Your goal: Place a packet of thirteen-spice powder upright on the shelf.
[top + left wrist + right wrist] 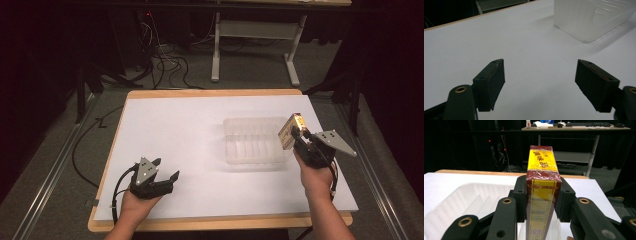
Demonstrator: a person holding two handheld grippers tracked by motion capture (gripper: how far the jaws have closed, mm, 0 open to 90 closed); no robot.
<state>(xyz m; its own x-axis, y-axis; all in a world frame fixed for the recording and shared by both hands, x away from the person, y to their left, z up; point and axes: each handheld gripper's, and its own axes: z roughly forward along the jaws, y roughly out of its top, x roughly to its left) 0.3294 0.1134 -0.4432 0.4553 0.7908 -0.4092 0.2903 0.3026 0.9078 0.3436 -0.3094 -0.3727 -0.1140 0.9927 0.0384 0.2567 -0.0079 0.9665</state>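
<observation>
My right gripper (296, 136) is shut on a small yellow and dark-red box (289, 131) and holds it in the air at the right end of a clear plastic tray (250, 125). In the right gripper view the box (542, 182) stands upright between the pads (520, 197), with the ribbed tray (466, 200) below and to the left. My left gripper (166, 170) rests low over the white table near the front left, open and empty. Its black pads (491, 82) stand wide apart in the left gripper view, with the tray (586, 17) farther off at the upper right.
A white sheet (190, 130) covers the wooden table (210, 93). Beyond the far edge lie cables (165, 65) on the floor and a white desk frame (255, 40). Dark stands flank the table on both sides.
</observation>
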